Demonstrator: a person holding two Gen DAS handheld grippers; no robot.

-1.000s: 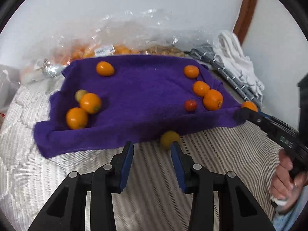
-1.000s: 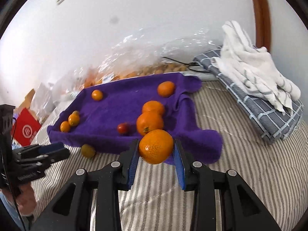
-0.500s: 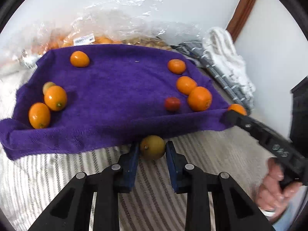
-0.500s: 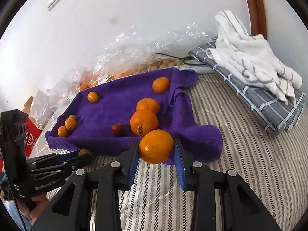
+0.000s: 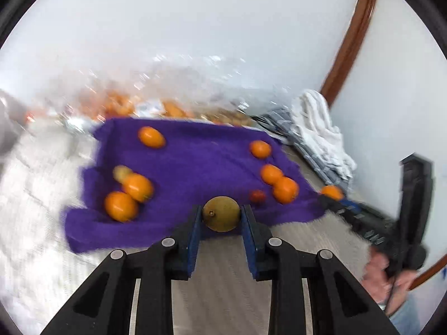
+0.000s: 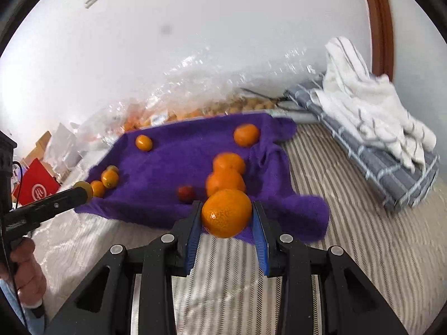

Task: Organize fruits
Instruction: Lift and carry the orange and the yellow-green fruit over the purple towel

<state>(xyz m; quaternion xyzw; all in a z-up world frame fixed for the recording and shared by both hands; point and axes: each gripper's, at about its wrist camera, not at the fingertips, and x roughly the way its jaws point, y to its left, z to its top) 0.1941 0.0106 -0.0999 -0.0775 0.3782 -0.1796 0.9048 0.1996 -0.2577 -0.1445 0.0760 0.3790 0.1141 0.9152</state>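
Left hand-held gripper (image 5: 221, 215) is clamped on a yellow-green citrus fruit (image 5: 221, 213). Right hand-held gripper (image 6: 226, 215) grips an orange mandarin (image 6: 226, 213). Both are above the purple towel (image 6: 178, 164).

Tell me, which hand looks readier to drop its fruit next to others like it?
Probably the right. Its hand-held gripper holds an orange just before the oranges on the purple towel. The left hand-held gripper grips a yellow-green fruit, farther from its lookalike.

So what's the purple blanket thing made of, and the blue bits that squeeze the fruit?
The purple fuzzy cloth looks like soft terry or microfibre: matte, nappy, rumpled. The blue pads lining the black jaws look like smooth rubber or plastic, slightly shiny; which one is unclear.
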